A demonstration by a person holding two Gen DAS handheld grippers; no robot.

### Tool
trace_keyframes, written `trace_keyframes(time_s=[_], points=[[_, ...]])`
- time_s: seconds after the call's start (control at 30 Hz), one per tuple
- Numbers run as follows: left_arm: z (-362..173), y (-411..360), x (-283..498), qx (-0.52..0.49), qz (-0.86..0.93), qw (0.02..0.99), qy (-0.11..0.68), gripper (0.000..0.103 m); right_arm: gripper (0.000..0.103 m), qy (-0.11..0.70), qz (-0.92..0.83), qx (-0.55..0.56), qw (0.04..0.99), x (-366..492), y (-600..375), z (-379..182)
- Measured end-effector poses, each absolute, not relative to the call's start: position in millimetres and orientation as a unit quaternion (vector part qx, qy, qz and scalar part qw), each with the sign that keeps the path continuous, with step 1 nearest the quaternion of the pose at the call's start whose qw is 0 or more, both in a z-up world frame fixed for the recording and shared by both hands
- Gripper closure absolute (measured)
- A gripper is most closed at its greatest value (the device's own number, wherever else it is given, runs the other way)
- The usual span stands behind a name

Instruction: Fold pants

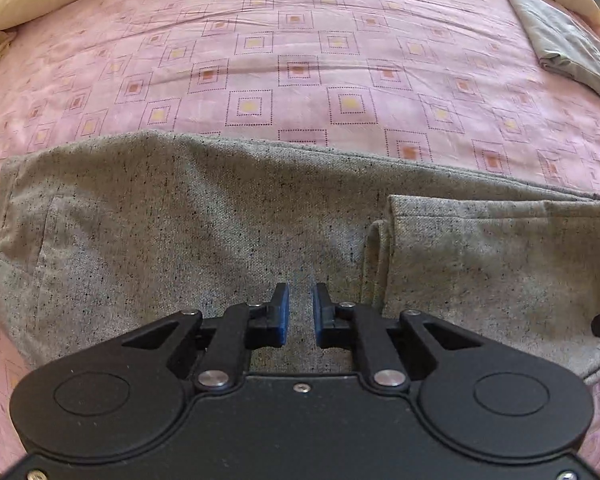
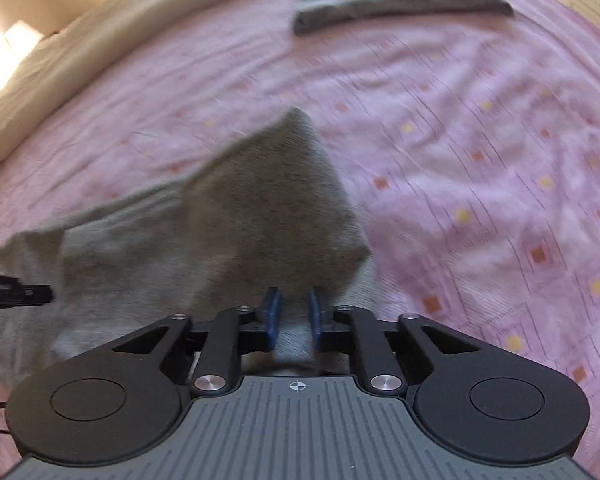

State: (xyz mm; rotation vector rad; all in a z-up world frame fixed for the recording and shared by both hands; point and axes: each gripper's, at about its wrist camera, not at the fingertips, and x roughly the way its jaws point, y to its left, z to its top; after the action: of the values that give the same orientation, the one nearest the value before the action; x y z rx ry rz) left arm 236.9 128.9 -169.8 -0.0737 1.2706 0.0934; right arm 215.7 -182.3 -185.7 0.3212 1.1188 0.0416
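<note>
Lying directly under the left gripper [image 1: 301,304], jaws narrowly parted, apparently pinching cloth: pants [image 1: 204,224] stretching left-right across the bed [image 1: 300,60]; right gripper [image 2: 294,308] clamping the folded-over leg.

Grey pants [image 2: 236,216] in right tool [image 2: 294,312]

Steep close views, shared pants [image 1: 180,220]
</note>
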Motion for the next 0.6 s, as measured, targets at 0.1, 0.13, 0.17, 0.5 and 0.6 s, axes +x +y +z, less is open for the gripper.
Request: trace_keyframes(time_s=[0.1,0.13,0.17,0.5,0.6], points=[[-158.3,120.3,231.1,-0.026,0.033,0.813,0.581,0.083,0.100,0.523,0.042,0.156,0.837,212.8,-184.4,-171.0],[-154.8,115.7,230.4,-0.024,0.024,0.815,0.578,0.081,0.100,0.512,0.052,0.148,0.845,211.6,-183.1,-163.2],[-152.0,111.5,229.5,-0.021,0.015,0.817,0.576,0.079,0.099,0.496,0.065,0.137,0.855,211.0,-181.3,-155.7],[-169.2,65.3,222.5,0.018,-0.023,0.799,0.601,0.065,0.103,0.521,0.067,0.067,0.848,303.2,-165.4,-187.5],[-181.3,60.8,215.8,0.039,-0.017,0.792,0.609,0.060,0.103,0.517,0.087,0.061,0.849,308.6,-169.0,-186.0]])
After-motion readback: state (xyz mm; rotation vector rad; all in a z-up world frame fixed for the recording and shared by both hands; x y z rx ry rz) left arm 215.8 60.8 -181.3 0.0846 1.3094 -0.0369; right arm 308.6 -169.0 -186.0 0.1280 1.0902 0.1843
